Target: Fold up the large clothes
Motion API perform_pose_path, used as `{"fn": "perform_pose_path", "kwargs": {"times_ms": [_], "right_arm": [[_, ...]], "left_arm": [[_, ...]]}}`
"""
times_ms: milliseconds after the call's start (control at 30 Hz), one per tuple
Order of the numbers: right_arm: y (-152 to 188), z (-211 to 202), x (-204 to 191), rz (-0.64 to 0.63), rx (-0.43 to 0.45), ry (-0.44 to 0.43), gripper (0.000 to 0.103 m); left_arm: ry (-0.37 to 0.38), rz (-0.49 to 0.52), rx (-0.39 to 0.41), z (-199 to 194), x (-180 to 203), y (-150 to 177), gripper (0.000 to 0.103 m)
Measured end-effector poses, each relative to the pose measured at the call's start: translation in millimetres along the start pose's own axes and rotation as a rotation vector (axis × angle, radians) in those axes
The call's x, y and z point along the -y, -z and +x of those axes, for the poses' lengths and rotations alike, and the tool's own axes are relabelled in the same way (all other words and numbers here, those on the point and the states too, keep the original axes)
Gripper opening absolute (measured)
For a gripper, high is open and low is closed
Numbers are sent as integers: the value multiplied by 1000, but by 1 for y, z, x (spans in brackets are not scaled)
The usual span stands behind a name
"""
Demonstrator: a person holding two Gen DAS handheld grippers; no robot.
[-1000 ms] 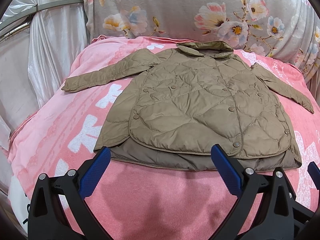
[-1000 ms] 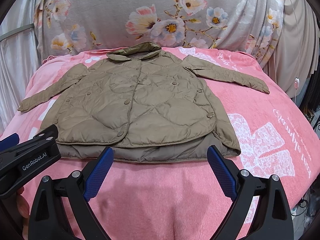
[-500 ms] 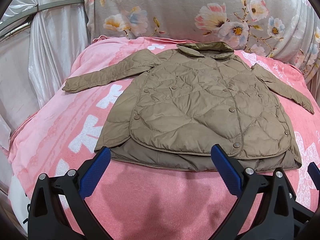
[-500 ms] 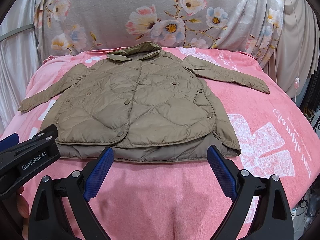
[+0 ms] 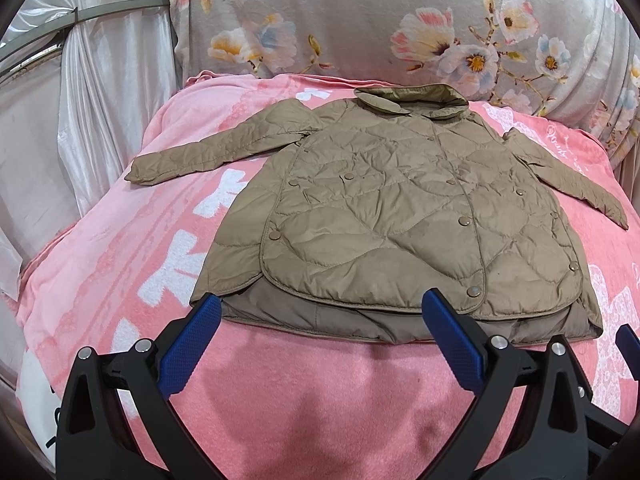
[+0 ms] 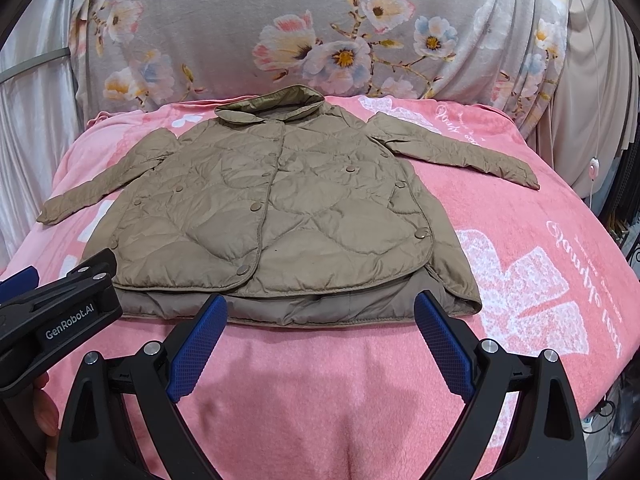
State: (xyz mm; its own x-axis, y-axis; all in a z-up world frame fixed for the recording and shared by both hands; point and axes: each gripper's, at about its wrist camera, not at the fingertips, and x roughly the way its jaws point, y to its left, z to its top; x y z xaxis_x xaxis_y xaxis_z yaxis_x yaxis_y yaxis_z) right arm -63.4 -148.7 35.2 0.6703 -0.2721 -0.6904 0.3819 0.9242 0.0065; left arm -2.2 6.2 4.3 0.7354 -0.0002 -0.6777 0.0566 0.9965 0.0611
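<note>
- The jacket (image 5: 400, 216) — tan, quilted, snap-fronted — lies flat on a pink blanket (image 5: 320, 392), collar (image 5: 412, 98) away from the cameras, hem nearest them.
- Both sleeves are spread out to the sides: the left sleeve (image 5: 208, 152) reaches toward the white curtain (image 5: 100, 80), the right sleeve (image 6: 456, 152) angles toward the blanket's far right edge.
- At the hem the darker lining (image 5: 340, 316) shows below the rounded front panels.
- Left tongs (image 5: 320, 312) hang just before the hem, blue pads (image 5: 188, 344) spread wide, released, holding nothing.
- Right tongs (image 6: 320, 312) sit likewise — pads (image 6: 440, 340) wide apart, empty, just short of the hem.
- In the right view the left tongs' black body with "GenRobot.AI" lettering sits at the lower left, beside the jacket's corner.
- A grey floral cloth (image 6: 320, 32) rises behind the blanket.
</note>
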Motion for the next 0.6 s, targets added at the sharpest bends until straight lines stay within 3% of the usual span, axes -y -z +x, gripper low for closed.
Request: {"fn": "perform_pose_path", "kwargs": {"times_ms": [600], "right_arm": [[1,1,-3,0,1,0,93]], "left_arm": [[-1,2,-2,0,-1,-1,98]]}}
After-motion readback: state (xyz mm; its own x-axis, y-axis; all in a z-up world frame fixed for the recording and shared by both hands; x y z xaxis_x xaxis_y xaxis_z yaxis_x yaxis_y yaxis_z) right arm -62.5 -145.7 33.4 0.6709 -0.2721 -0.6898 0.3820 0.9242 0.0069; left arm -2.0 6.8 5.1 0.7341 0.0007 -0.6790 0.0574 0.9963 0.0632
